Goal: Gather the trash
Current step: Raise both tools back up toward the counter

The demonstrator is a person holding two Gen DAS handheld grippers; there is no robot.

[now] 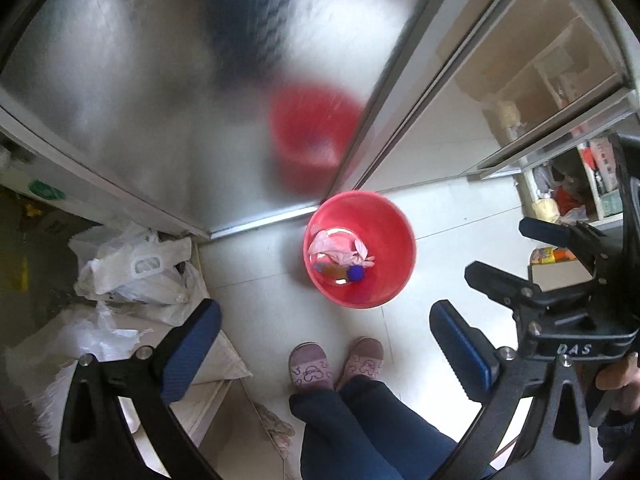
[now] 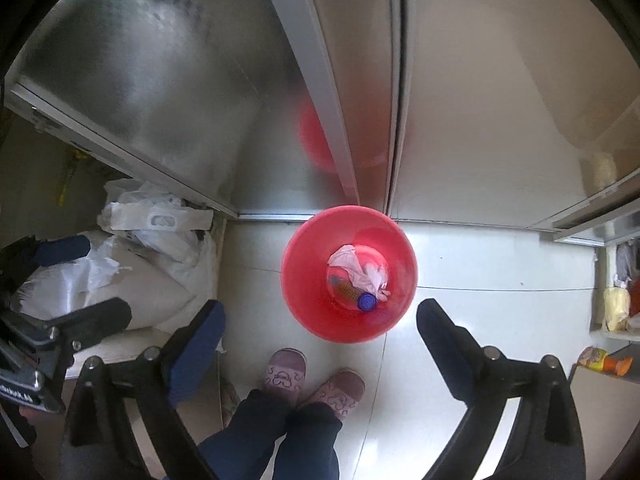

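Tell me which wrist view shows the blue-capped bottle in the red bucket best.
Right wrist. The bottle lies unobstructed in the red bucket, amber body and blue cap both clear beside the pink bag. In the left wrist view the bottle is smaller, its body blurred.

Blurred red shape (image 1: 314, 134) behind frosted glass at upper centre of the left wrist view, outline uncertain. Small items under crumpled pink wrapping (image 2: 360, 270) in the red bucket (image 2: 296, 276), too small to identify. Legs in dark trousers (image 2: 276, 436) cut off at bottom edge. Shelf contents (image 1: 568, 196) at right edge too small to identify.
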